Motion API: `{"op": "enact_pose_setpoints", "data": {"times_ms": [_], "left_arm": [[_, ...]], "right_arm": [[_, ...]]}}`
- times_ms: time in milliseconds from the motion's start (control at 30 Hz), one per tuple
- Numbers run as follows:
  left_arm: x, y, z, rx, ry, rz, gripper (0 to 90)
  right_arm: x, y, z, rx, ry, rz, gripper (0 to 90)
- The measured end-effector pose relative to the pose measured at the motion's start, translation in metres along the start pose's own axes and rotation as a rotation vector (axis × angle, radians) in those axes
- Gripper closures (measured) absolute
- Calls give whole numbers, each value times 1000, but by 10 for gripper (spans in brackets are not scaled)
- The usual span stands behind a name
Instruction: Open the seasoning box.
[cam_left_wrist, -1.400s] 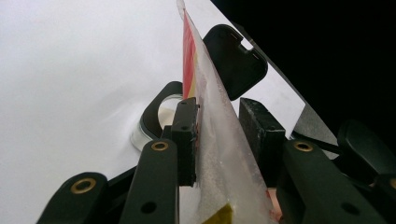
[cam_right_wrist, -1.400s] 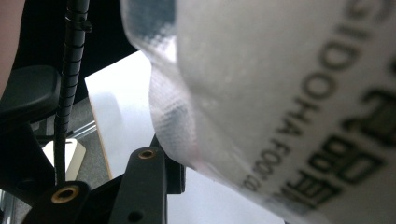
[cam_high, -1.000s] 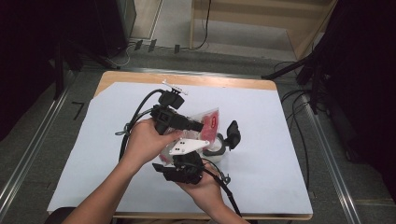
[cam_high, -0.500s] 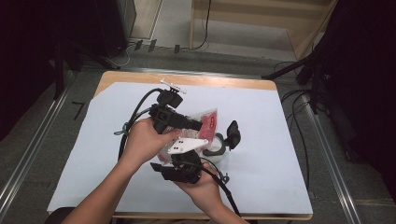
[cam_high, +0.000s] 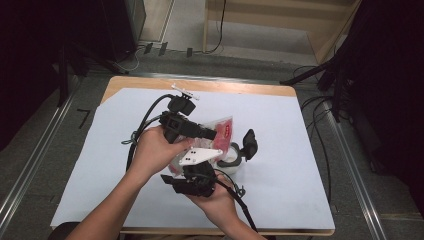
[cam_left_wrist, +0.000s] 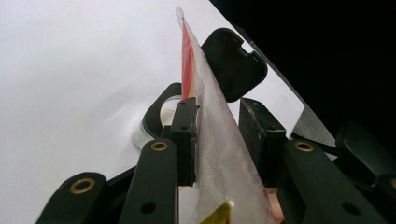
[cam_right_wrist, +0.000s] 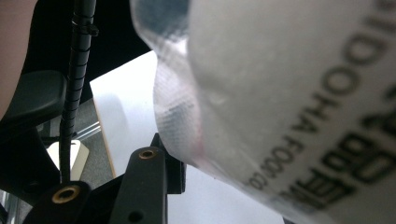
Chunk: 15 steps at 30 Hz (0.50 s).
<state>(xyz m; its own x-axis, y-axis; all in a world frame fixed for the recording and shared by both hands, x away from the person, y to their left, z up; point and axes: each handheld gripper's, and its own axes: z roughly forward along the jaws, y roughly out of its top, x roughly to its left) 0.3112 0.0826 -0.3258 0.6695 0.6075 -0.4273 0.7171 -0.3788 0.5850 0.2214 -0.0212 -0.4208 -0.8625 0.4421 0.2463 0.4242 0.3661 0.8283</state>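
Note:
A clear plastic packet (cam_high: 224, 128) with red print is held up over the table between my two grippers. My left gripper (cam_high: 212, 134) reaches in from the left, shut on the packet (cam_left_wrist: 219, 154), which stands edge-on between its pads. My right gripper (cam_high: 198, 169), topped by a white three-cornered plate, comes from below; its left finger (cam_right_wrist: 150, 183) presses against the packet (cam_right_wrist: 280, 102), and the other finger is hidden behind it. A clear round container (cam_high: 231, 164) with an open black flip lid (cam_high: 249, 143) stands on the table just right of the grippers.
A white sheet (cam_high: 300, 150) covers the wooden table (cam_high: 235, 88). Black cables (cam_high: 145, 120) trail from both grippers across the left and front of it. Dark stands and cables flank the table on the floor.

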Motion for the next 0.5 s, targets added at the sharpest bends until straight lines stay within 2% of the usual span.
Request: {"op": "enact_pose_setpoints", "data": {"times_ms": [500], "left_arm": [[0,0,1,8,3,9,686]], "right_arm": [[0,-2,1,-1,-5,-5,640]]}}
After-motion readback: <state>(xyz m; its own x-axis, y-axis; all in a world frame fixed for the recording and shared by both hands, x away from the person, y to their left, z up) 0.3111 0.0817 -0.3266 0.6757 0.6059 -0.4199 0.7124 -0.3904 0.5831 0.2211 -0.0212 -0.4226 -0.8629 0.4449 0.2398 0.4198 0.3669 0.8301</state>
